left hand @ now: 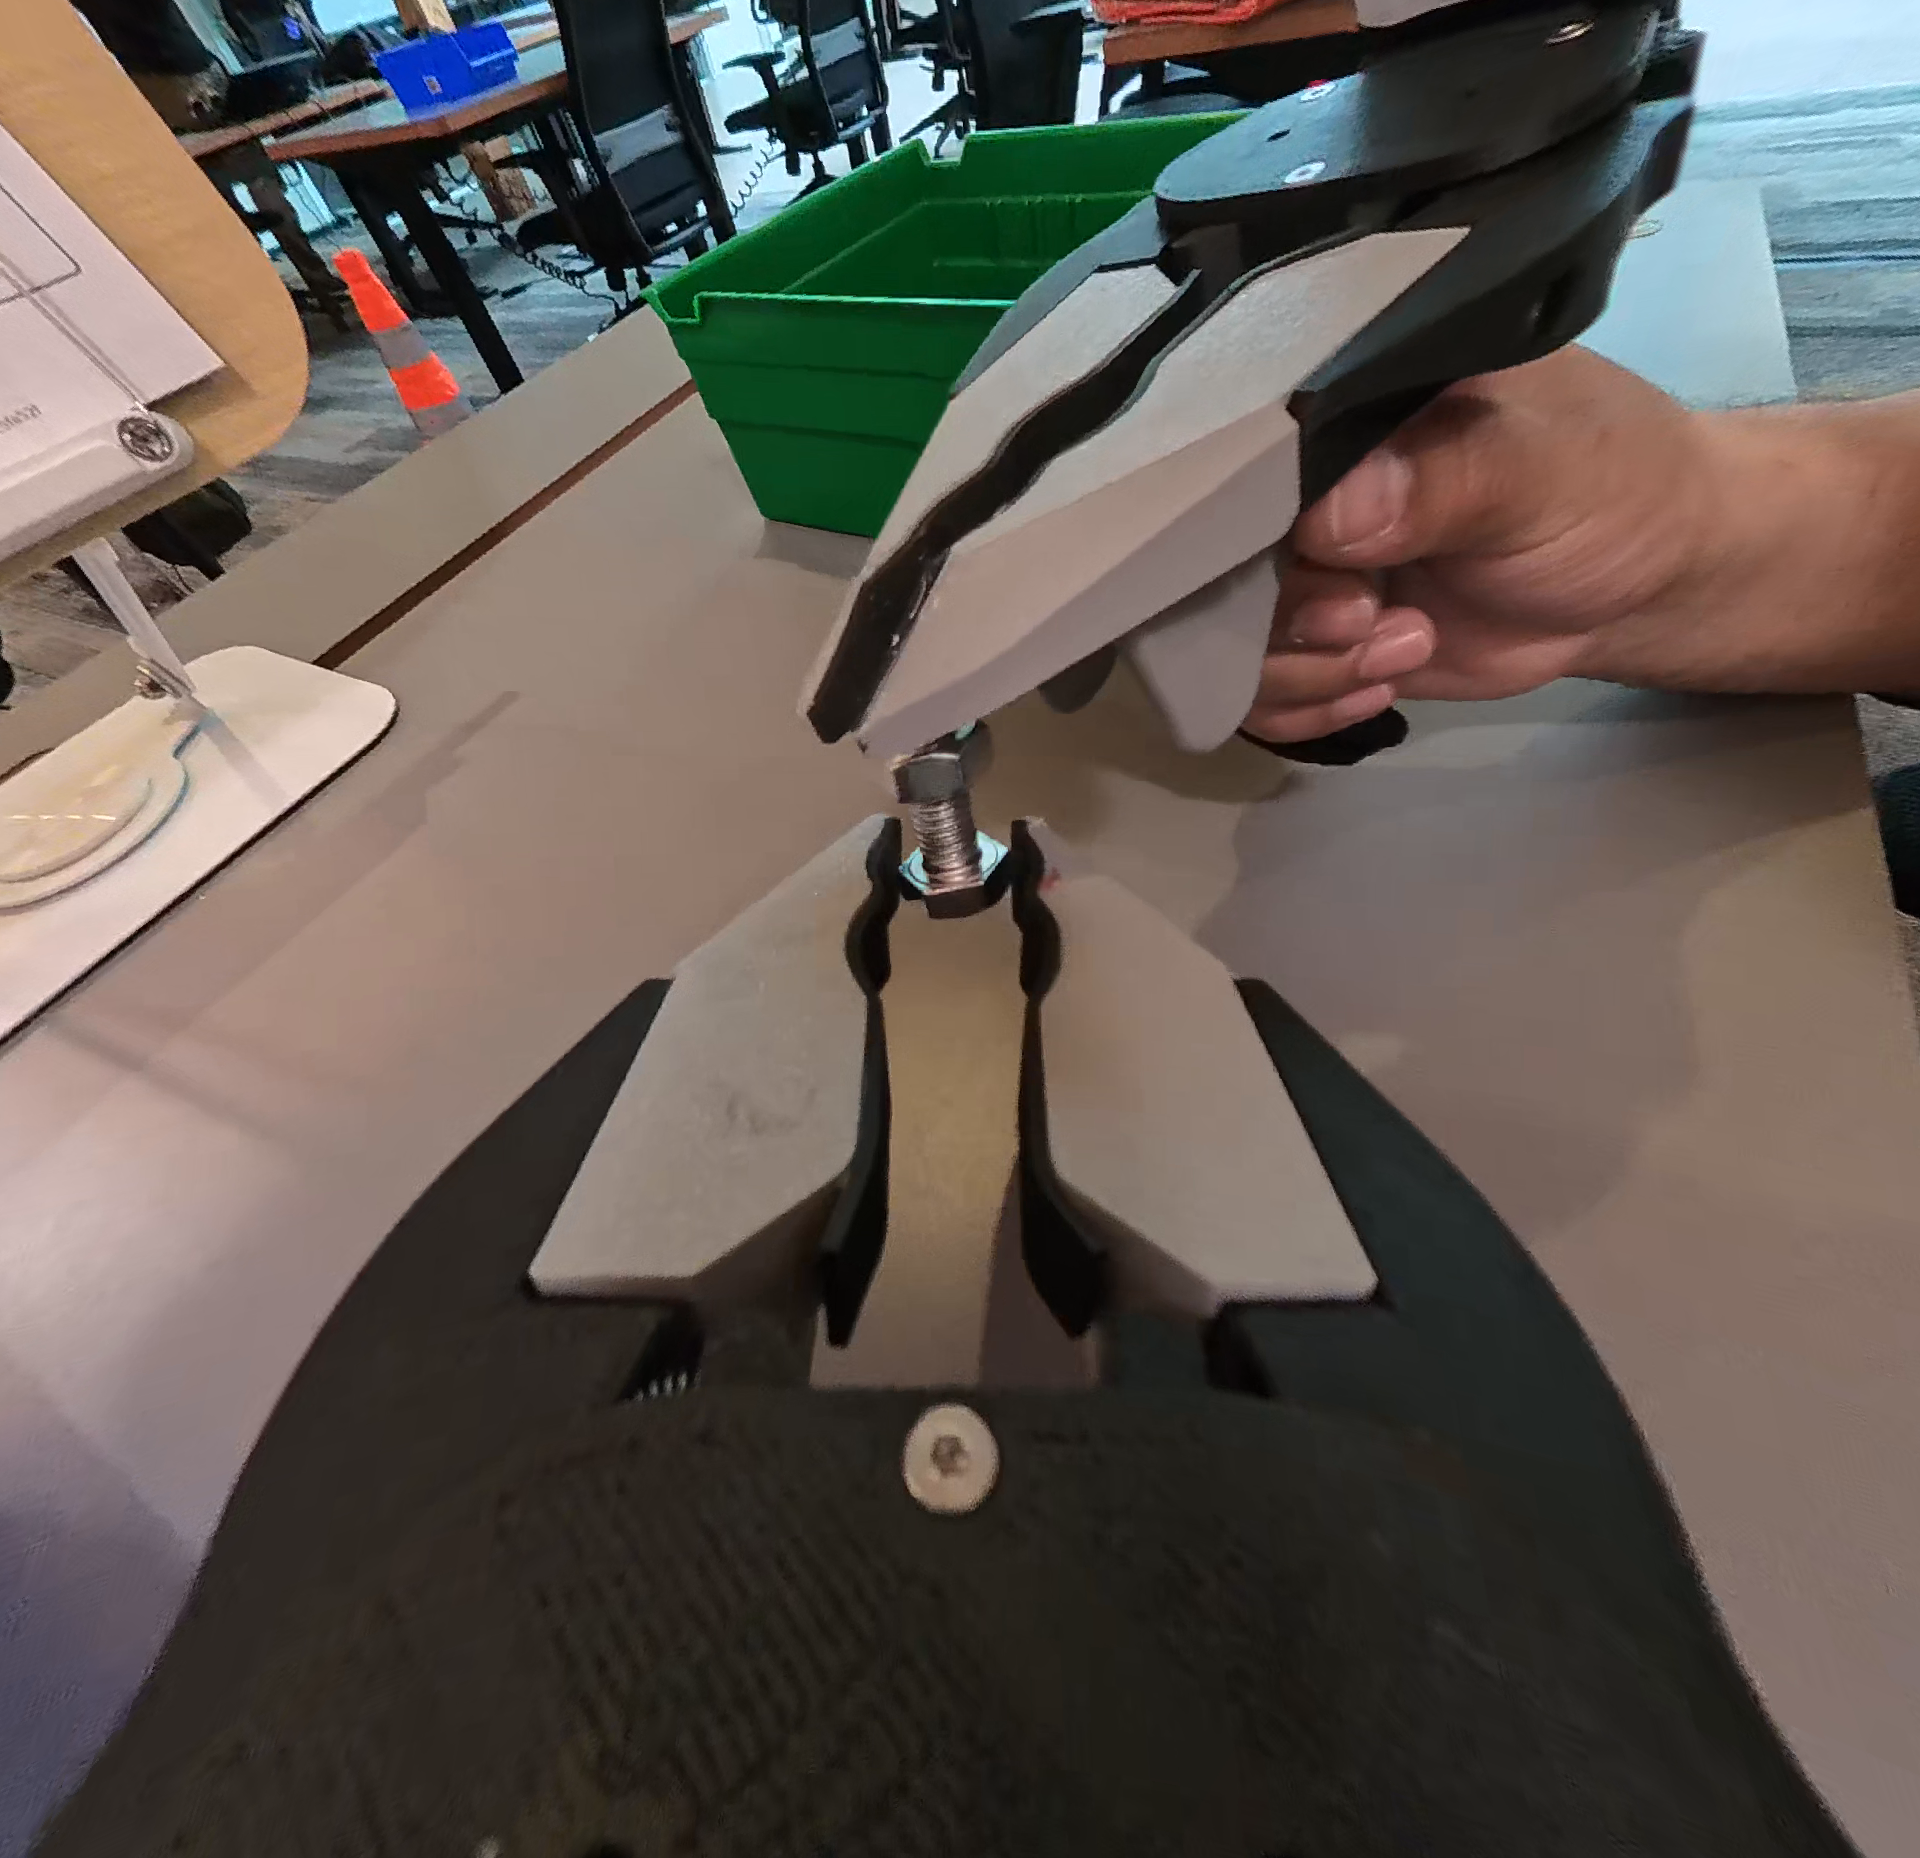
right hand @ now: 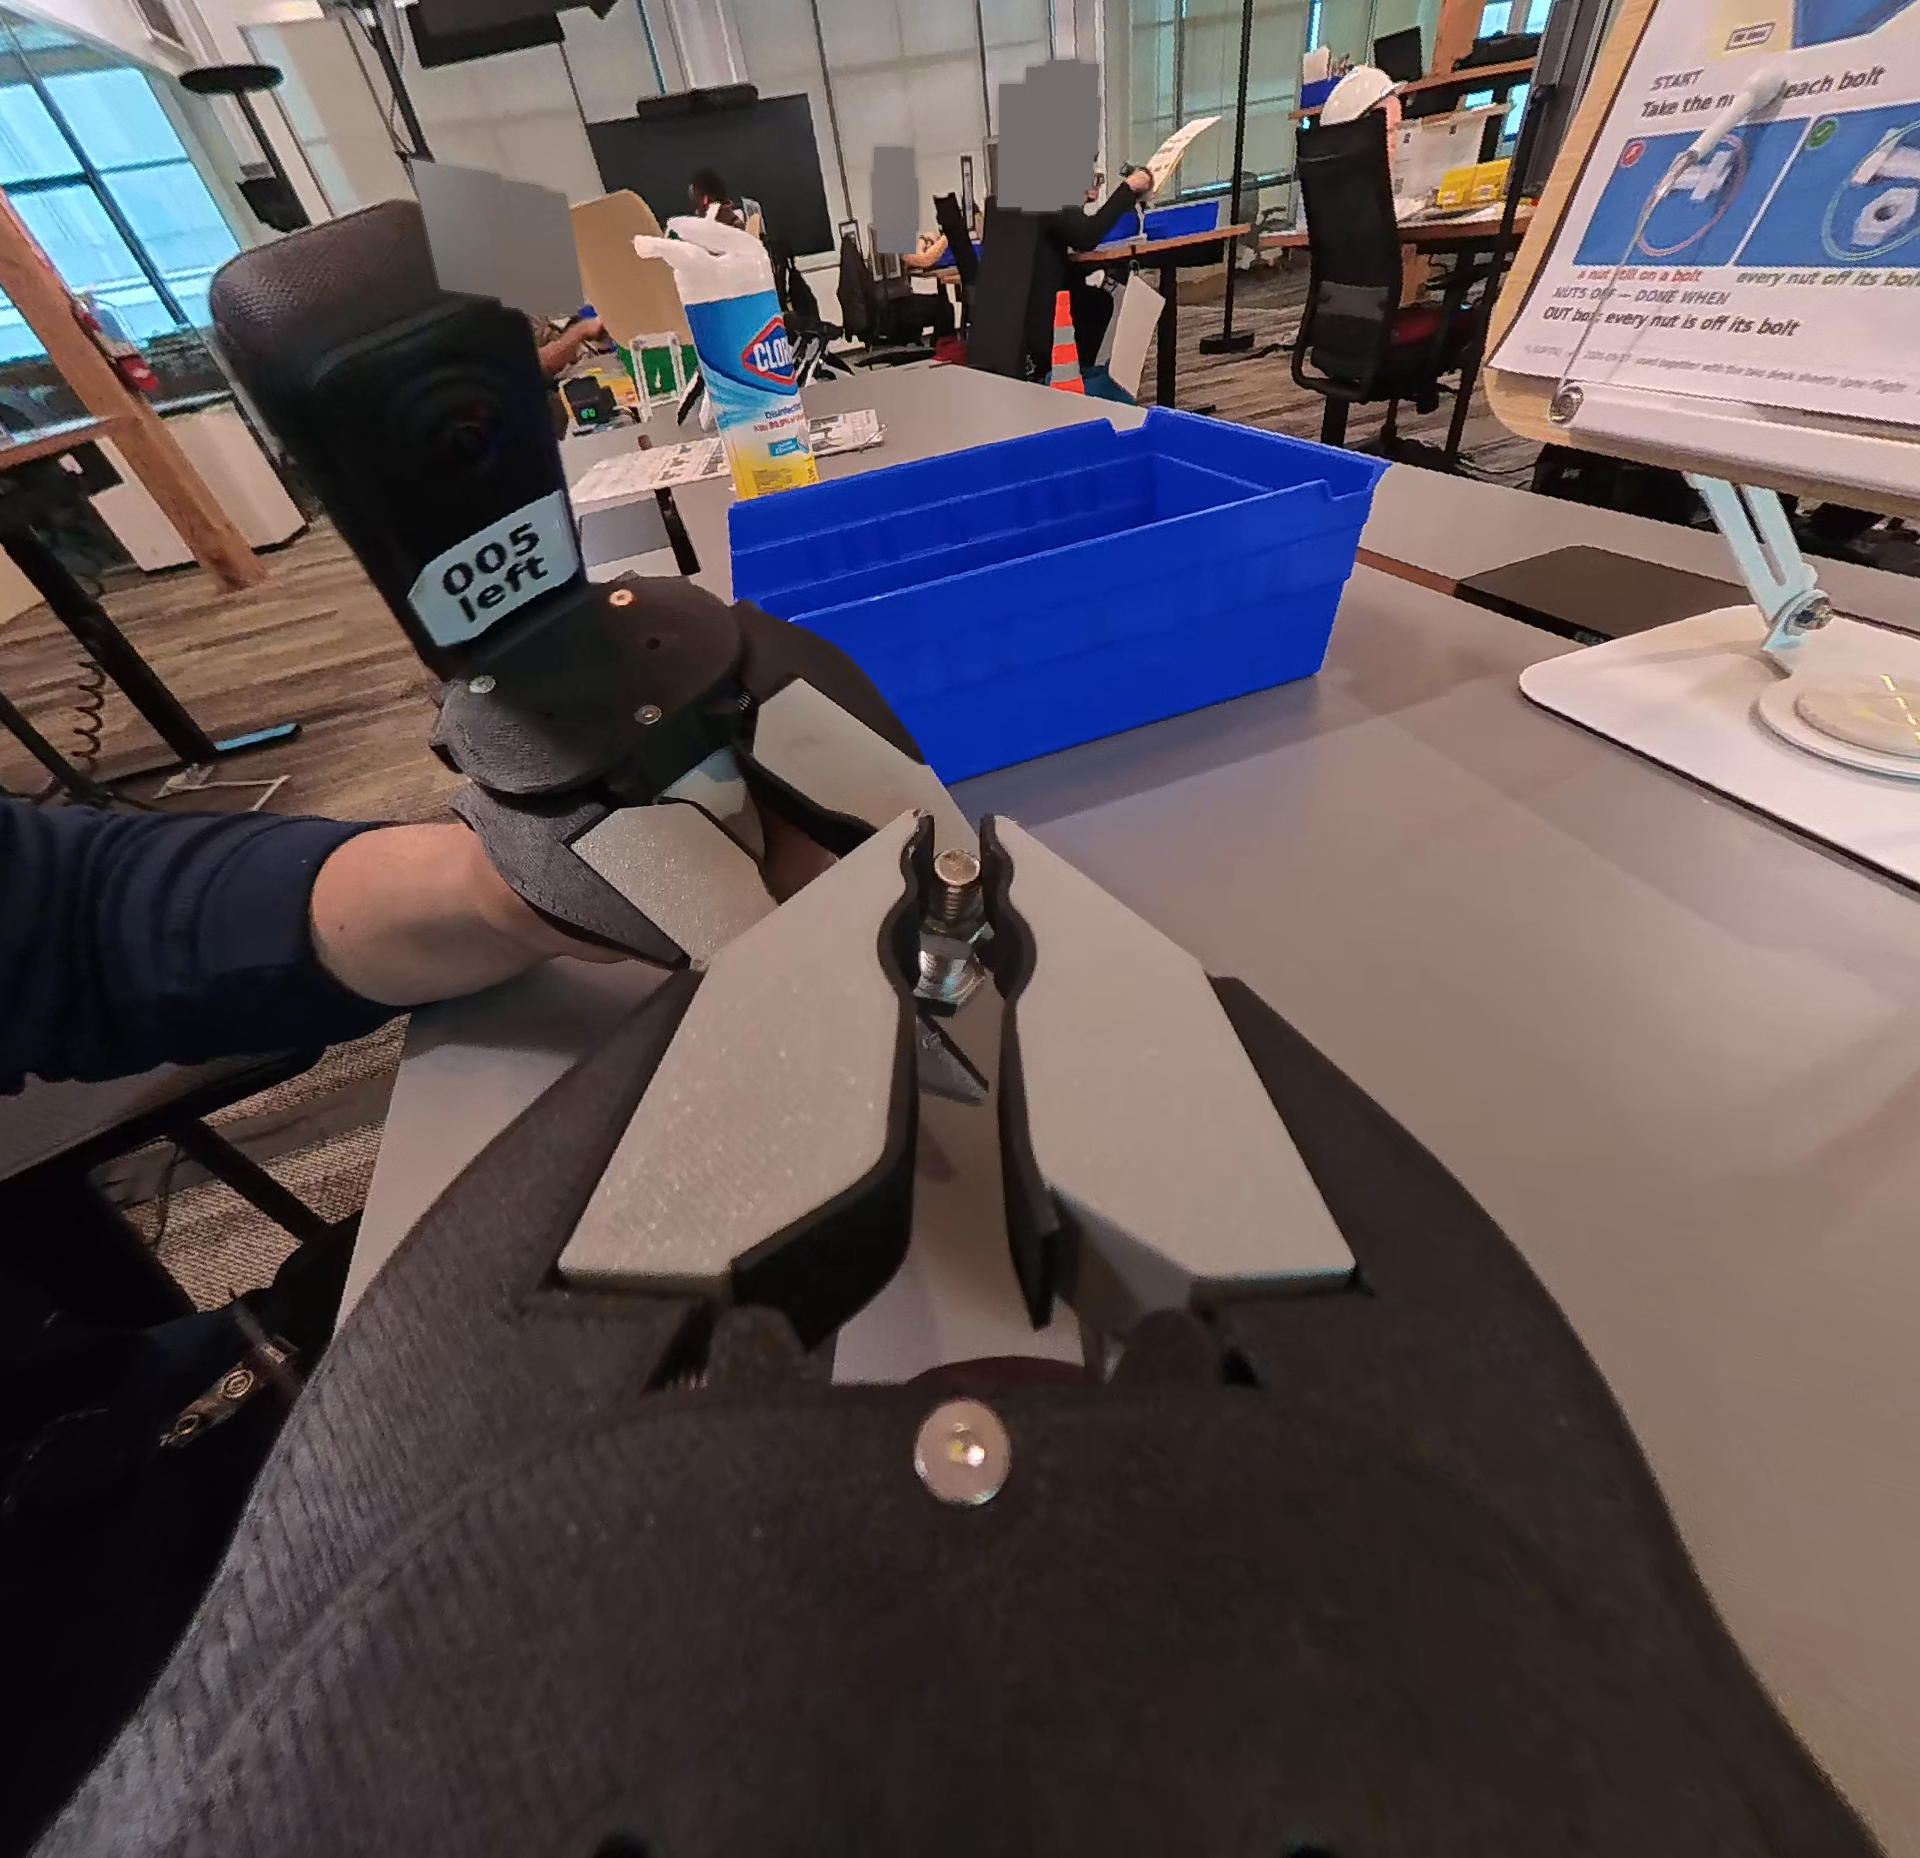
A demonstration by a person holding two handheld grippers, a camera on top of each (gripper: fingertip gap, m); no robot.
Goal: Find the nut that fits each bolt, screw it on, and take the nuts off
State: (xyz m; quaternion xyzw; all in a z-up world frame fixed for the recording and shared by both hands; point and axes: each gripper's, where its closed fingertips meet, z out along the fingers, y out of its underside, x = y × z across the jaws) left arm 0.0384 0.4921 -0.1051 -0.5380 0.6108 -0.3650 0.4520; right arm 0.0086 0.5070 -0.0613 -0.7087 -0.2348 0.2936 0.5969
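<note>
Two matte grey fingers of left gripper (left hand: 954, 858) clamping hexagonal steel nut (left hand: 951, 881), right gripper (right hand: 958, 878) pinching threaded bolt (left hand: 938, 826).

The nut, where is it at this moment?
In the left wrist view the nut sits between the left gripper fingertips, threaded on the bolt, whose head the right gripper holds from above, in front of the green bin.

My two wrist cameras face each other closely over the table (left hand: 520, 873); both share the bolt (left hand: 940, 842) between my claws.
</note>
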